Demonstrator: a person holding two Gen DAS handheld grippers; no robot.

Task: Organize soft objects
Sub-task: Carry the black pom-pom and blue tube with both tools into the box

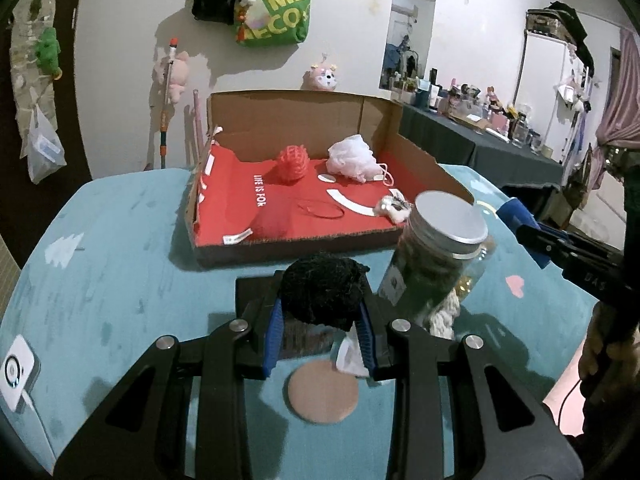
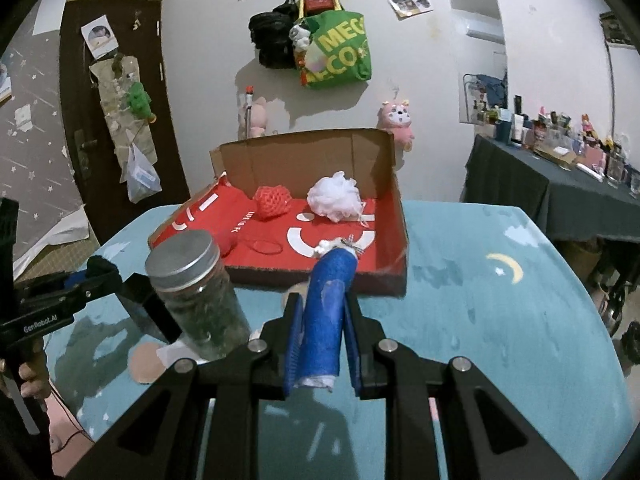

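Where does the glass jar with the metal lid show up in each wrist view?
Left wrist: the glass jar stands right of centre, beside the left gripper, which holds a black soft ball.
Right wrist: the glass jar stands left of centre, left of the right gripper and its blue roll.
Shared landmark: the cardboard box behind the jar.

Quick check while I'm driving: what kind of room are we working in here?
Probably a lived-in bedroom or living room, not a lab. Plush toys and a green tote bag hang on the wall, and a side table is crowded with cosmetics bottles.
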